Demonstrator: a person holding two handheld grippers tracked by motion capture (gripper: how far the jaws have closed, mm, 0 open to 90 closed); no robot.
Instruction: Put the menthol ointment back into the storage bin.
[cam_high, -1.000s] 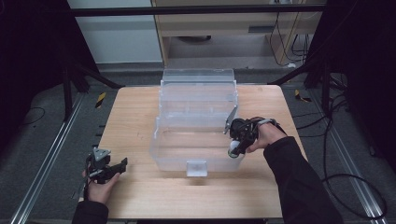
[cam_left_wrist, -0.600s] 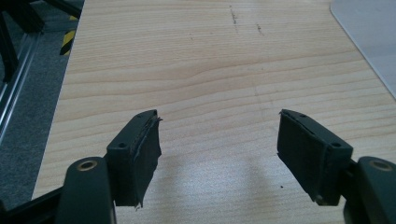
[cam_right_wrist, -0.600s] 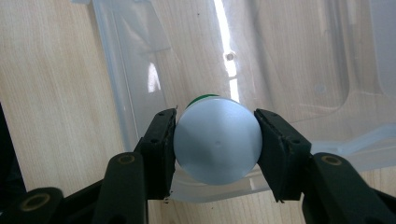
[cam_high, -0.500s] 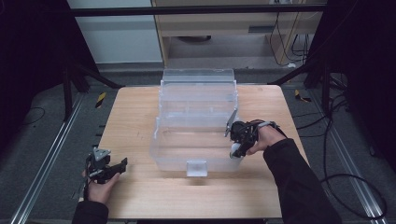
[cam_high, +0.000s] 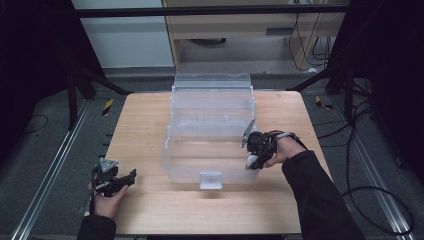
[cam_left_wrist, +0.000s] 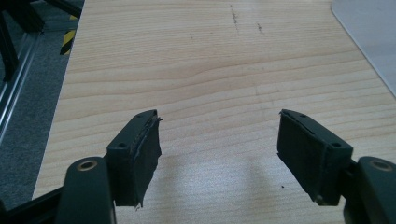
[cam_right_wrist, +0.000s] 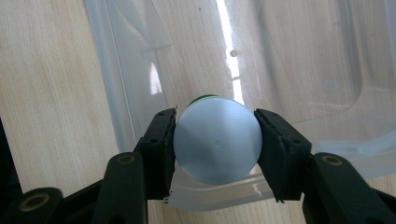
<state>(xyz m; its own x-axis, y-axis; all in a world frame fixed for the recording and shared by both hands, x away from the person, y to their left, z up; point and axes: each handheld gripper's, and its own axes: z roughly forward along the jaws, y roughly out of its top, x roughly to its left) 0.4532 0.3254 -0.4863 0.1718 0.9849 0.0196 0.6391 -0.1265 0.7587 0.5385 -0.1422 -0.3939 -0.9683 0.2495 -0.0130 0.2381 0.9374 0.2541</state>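
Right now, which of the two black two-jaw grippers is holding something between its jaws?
The right gripper: its pads press on a round white container with a green edge over the clear plastic box. The left gripper stands open above the wooden table.

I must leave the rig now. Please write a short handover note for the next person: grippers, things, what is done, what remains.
Right gripper: shut on a round white container with a green edge, held over the right near corner of the clear plastic bin.
Left gripper: open, holding nothing, above the bare wooden table at its near left.
Done: the container is picked up and brought to the bin.
Left: probably lower it into the bin, release, withdraw. The bin looks otherwise empty.
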